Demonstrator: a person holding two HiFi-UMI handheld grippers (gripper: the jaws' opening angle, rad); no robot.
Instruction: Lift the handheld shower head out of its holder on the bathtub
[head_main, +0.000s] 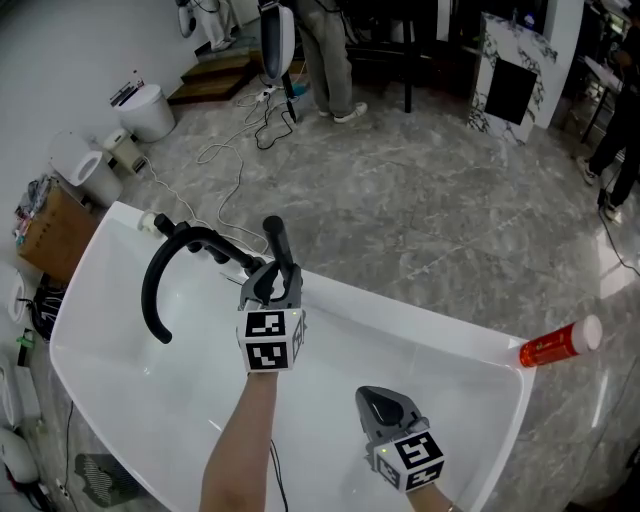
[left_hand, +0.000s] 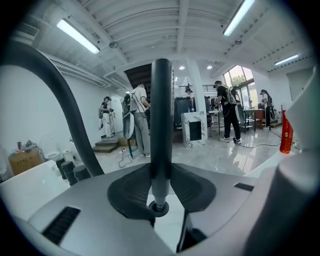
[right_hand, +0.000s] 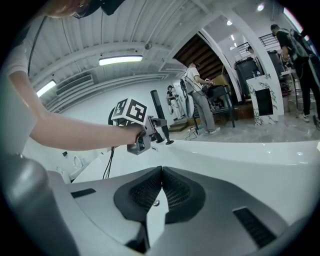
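a: where's the shower head?
b: the black handheld shower head (left_hand: 161, 115) stands nearly upright between the jaws of the left gripper (head_main: 272, 283), over the far rim of the white bathtub (head_main: 420, 318). the jaws are clamped on its lower stem, one dark pad on each side.
a: is it out of its holder?
b: i can't tell. the right gripper view shows its flared lower end close to the rim, but whether they touch isn't clear.
a: and the other hand?
b: the right gripper (head_main: 378, 403) hangs over the tub's inside, nearer the person and to the right of the left one. its jaws are pressed together with nothing between them.
a: what else is on the tub?
b: a curved black spout (head_main: 163, 272) arches from the rim just left of the shower head, with black knobs (left_hand: 70, 167) at its foot. a red bottle (head_main: 556, 343) sits at the tub's right corner. people stand further back on the marble floor (head_main: 420, 200).
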